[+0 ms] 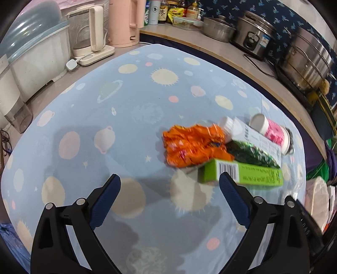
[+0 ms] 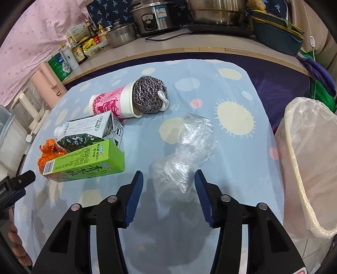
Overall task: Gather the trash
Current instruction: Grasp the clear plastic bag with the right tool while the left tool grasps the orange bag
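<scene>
On the blue planet-print tablecloth [image 1: 126, 130] lies a pile of trash: a crumpled orange wrapper [image 1: 193, 145], a green carton [image 1: 242, 173], a white and dark green milk carton [image 1: 252, 139] and a pink paper cup [image 1: 271, 131]. My left gripper [image 1: 169, 176] stands wide open just short of the pile, its right finger beside the green carton's barcode end, with nothing between the fingers. In the right wrist view a crumpled clear plastic bag [image 2: 185, 151] lies between the fingers of my right gripper [image 2: 168, 172]. The pads stand on either side of it without pressing.
A steel scourer [image 2: 148, 94] rests against the pink cup [image 2: 111, 101]. A bin with a clear liner [image 2: 305, 168] stands off the table's right edge. Kettles [image 1: 92, 35], bottles [image 1: 162, 11] and steel pots [image 1: 252, 35] line the counter behind. A hand [image 2: 16, 242] shows at lower left.
</scene>
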Demonstrator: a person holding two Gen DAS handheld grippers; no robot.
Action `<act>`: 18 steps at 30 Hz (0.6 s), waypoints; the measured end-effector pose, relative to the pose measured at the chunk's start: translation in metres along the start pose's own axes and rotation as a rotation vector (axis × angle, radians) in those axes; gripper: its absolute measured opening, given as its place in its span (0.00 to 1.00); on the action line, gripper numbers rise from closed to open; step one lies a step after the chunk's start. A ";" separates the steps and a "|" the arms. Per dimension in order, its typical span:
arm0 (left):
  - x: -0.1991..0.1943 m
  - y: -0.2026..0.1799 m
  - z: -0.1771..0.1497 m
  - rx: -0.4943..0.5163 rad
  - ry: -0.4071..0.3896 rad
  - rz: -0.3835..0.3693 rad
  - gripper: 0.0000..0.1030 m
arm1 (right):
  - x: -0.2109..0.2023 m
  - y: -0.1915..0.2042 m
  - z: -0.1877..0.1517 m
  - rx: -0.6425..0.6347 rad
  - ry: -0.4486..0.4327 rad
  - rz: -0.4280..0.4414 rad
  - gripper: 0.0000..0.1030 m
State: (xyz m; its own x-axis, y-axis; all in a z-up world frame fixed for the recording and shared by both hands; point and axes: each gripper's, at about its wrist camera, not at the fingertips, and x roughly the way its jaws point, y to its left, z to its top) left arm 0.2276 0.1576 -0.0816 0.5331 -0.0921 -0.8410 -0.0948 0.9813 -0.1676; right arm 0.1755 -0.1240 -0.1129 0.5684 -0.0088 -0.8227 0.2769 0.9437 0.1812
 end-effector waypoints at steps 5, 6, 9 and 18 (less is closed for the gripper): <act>0.019 0.003 0.021 -0.024 -0.003 -0.004 0.89 | 0.011 -0.001 0.003 0.008 0.013 -0.002 0.33; 0.023 0.003 0.023 -0.023 0.003 -0.004 0.89 | 0.012 -0.002 0.003 0.007 0.010 -0.003 0.30; 0.039 0.003 0.030 -0.034 0.027 -0.016 0.89 | 0.013 -0.001 0.005 -0.001 0.007 -0.001 0.26; 0.061 -0.010 0.034 -0.001 0.063 -0.074 0.68 | 0.015 -0.001 0.007 0.010 0.012 0.005 0.25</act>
State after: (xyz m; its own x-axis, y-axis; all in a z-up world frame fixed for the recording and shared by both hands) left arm 0.2896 0.1477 -0.1138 0.4851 -0.1743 -0.8569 -0.0579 0.9714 -0.2304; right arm 0.1891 -0.1271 -0.1222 0.5600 -0.0002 -0.8285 0.2817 0.9405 0.1902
